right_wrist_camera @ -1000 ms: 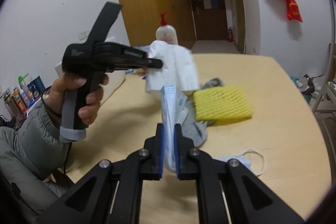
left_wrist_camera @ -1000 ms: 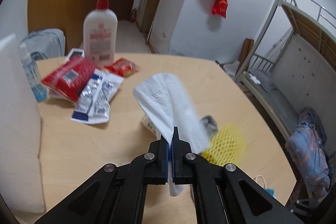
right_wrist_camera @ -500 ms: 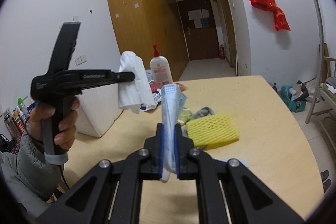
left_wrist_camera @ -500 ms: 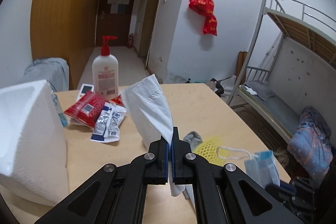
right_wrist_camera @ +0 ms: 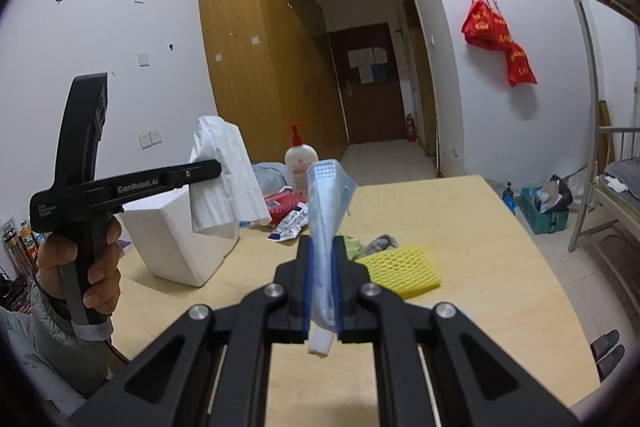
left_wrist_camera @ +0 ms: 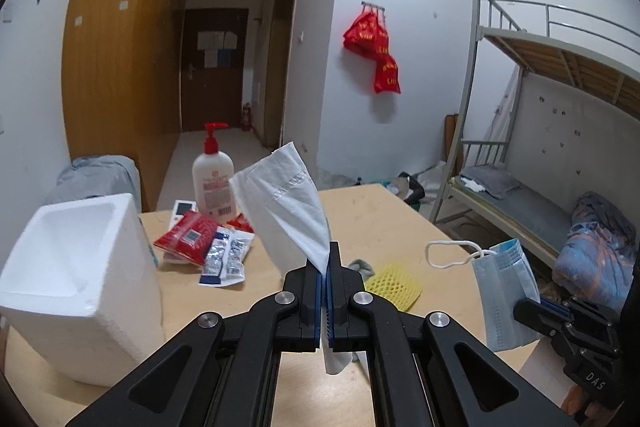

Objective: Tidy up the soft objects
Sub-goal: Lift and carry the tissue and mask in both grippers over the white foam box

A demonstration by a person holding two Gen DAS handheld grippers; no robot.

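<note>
The left tool (left_wrist_camera: 325, 269) is clamping a white tissue (left_wrist_camera: 288, 203) between its closed fingers, the sheet fanning up toward 11 o'clock and a tail hanging below the pads. The right tool (right_wrist_camera: 321, 267) is pinching a blue surgical mask (right_wrist_camera: 326, 211) that is standing upright between its fingers; in the left view the same mask (left_wrist_camera: 504, 291) is dangling at 3 o'clock with its ear loop (left_wrist_camera: 448, 255) trailing free.

Over the last second both tools have been rising away from the desk (left_wrist_camera: 380, 219): the tissue and mask, which were low over the pile, are now riding well above it. The white foam box (left_wrist_camera: 76, 275) is now sitting open at 9 o'clock of the left tool, near the tissue. That suggests the carry phase is under way, with the box the likely drop point.

Still lying on the desk, at 1 o'clock, are the yellow foam net (left_wrist_camera: 394, 285) and a grey sock (left_wrist_camera: 362, 267), so sorting is only partly done.
</note>
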